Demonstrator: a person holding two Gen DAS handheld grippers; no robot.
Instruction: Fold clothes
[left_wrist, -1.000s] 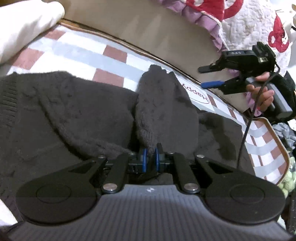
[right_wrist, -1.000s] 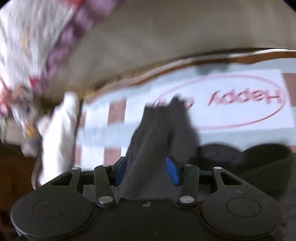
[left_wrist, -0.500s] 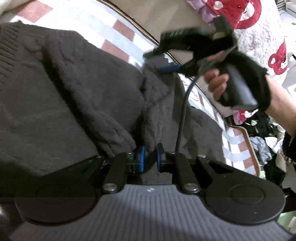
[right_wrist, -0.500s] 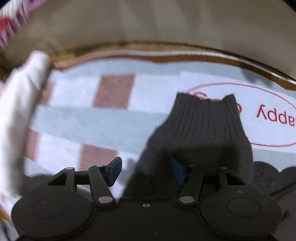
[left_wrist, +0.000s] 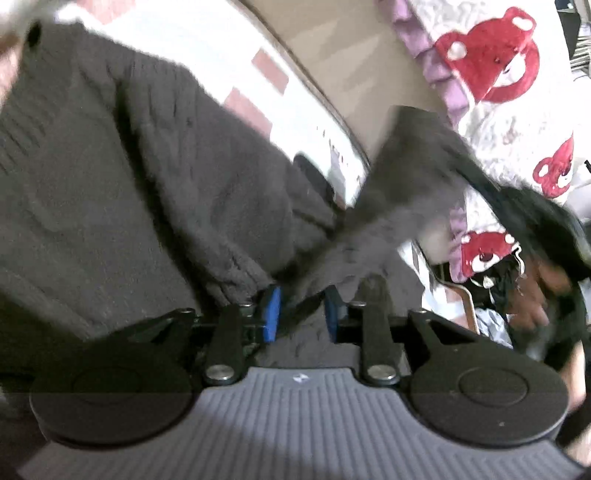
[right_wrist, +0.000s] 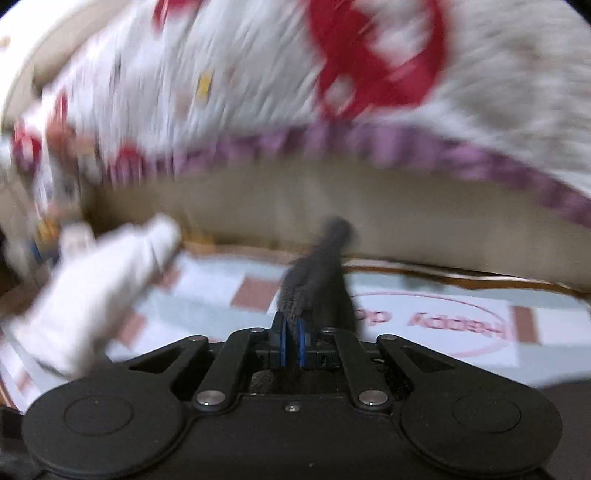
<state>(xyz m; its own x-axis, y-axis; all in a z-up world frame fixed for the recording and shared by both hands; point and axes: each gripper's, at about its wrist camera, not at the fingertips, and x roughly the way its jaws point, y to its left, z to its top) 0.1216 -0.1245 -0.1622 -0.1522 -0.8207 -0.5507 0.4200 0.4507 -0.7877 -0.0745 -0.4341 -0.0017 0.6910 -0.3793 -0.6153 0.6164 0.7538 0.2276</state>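
Note:
A dark grey knit sweater (left_wrist: 140, 192) lies spread on the checked mat (left_wrist: 266, 70). Its sleeve (left_wrist: 399, 195) is lifted up and to the right in the left wrist view, blurred. My left gripper (left_wrist: 301, 314) has its blue pads parted, with sleeve fabric lying loose between them. My right gripper (right_wrist: 291, 343) is shut on the sleeve's cuff end (right_wrist: 317, 273), which stands up between the pads above the mat (right_wrist: 424, 317).
A beige sofa back (right_wrist: 332, 206) runs behind the mat, topped by a white quilt with red bears (left_wrist: 491, 62) and purple trim. A white garment (right_wrist: 99, 273) lies at the mat's left end. More clothes are piled at the right (left_wrist: 491, 280).
My right gripper has closed on the sleeve cuff and lifted it off the mat. My left gripper's pads have opened wider, letting the sleeve base loose. Both views swung quickly.

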